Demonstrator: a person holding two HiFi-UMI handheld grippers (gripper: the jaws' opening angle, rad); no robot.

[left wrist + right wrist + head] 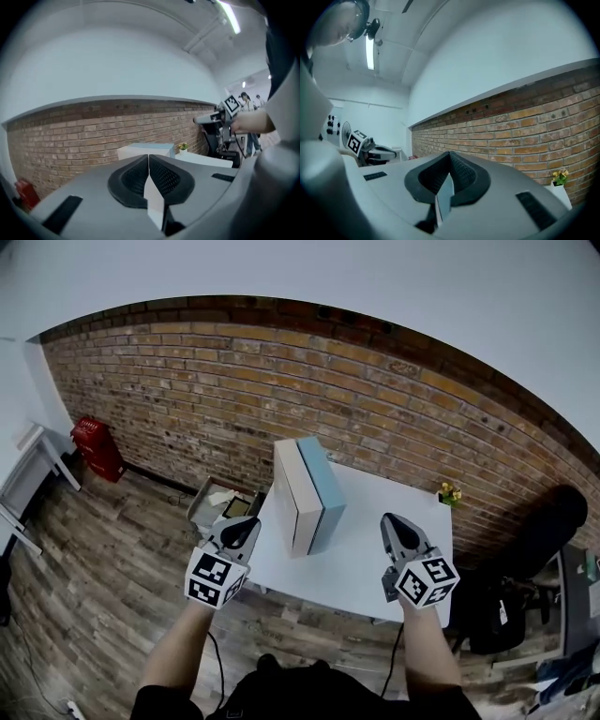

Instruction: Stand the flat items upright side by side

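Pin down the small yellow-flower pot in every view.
Head view: small pot of yellow flowers on white table's far right corner.
Left gripper view: pot right of centre, beside the white and blue boxes.
Right gripper view: pot at lower right.
Shared landmark: red brick wall behind it.

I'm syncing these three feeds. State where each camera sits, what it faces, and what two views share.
Head view: on the person's head, steeply down at the white table with the white box and blue box upright; forearms, left gripper and right gripper show.
Left gripper view: on the left gripper, along its shut jaws toward the brick wall; right gripper shows.
Right gripper view: on the right gripper, along shut jaws, facing that wall; left gripper shows.
Shared: both gripper views catch the yellow flowers.
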